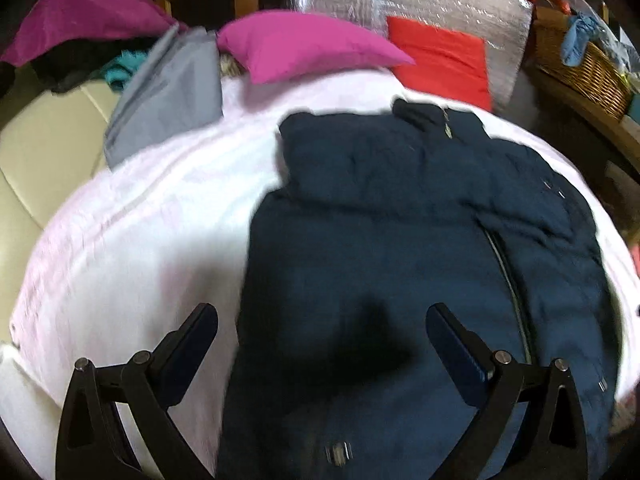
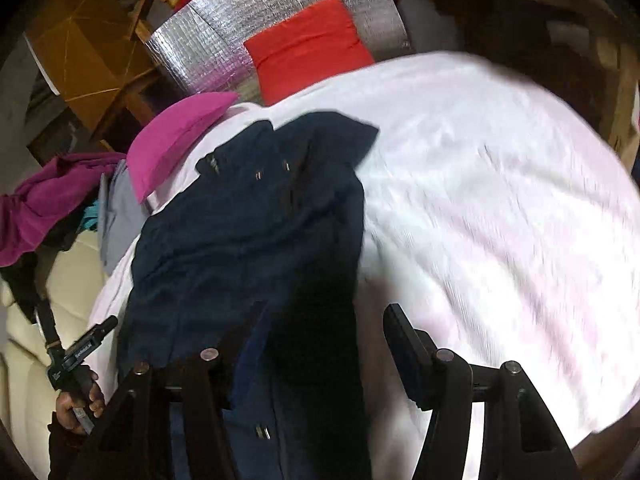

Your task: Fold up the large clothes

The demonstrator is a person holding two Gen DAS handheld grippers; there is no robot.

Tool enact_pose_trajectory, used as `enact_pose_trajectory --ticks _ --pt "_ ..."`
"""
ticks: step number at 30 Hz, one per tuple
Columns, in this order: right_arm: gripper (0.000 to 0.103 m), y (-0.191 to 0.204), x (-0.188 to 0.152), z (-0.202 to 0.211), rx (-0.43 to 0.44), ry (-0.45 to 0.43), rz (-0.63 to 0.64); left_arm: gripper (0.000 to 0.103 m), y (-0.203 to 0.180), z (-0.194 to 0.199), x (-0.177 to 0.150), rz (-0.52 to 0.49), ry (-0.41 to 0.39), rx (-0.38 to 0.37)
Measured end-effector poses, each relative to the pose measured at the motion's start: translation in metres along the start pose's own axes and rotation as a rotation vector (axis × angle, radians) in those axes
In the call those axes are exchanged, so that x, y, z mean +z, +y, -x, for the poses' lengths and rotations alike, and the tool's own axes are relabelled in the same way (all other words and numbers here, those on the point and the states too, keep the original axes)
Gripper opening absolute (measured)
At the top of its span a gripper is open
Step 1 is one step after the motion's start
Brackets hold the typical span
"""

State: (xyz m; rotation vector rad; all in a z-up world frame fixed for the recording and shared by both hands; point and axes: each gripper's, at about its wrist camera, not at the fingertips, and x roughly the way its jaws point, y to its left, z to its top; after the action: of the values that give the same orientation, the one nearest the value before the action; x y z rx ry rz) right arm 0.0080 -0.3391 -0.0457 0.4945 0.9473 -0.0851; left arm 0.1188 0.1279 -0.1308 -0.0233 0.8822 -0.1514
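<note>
While spread flat, navy coat (image 1: 380, 240) underlies both tongs.

Bare white sheet (image 2: 500, 208) lies open from 12 to 4 o'clock of the jacket (image 2: 248, 232). Pink pillow (image 1: 304, 46), grey cloth (image 1: 168, 96) and red cushion (image 1: 444, 60) crowd 10 to 1 o'clock.

Navy coat (image 1: 380, 220) flat on white bedding (sleeves folded inward)

White lettering runs along the black body of the left claw (image 2: 86, 350) held in a person's hand (image 2: 78, 402), too small and blurred to read; no other text is legible.
</note>
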Motion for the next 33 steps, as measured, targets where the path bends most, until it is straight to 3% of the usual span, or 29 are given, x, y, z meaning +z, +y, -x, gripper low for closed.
enact_pose_trajectory --ticks 3,9,14,21,24,27,33 --pt "0.063 -0.013 -0.022 -0.006 0.069 0.05 -0.027 0.103 0.008 0.015 -0.012 0.027 0.05 -0.04" --pt "0.063 -0.031 -0.048 -0.016 0.147 0.085 -0.079 0.103 0.044 0.045 -0.021 0.115 0.13 -0.03" --pt "0.064 -0.045 -0.078 -0.008 0.224 0.127 -0.124 0.103 0.075 0.052 -0.028 0.171 0.252 -0.069" --pt "0.065 -0.054 -0.119 -0.001 0.289 0.174 -0.166 0.103 0.1 0.027 -0.047 0.258 0.439 -0.187" --pt "0.07 -0.058 -0.13 -0.003 0.325 0.186 -0.219 0.103 0.095 0.005 -0.057 0.248 0.569 -0.28" --pt "0.07 -0.054 -0.137 -0.007 0.358 0.202 -0.234 0.103 0.087 -0.007 -0.063 0.211 0.645 -0.292" --pt "0.072 -0.046 -0.141 -0.022 0.408 0.235 -0.262 0.103 0.07 -0.021 -0.073 0.198 0.747 -0.415"
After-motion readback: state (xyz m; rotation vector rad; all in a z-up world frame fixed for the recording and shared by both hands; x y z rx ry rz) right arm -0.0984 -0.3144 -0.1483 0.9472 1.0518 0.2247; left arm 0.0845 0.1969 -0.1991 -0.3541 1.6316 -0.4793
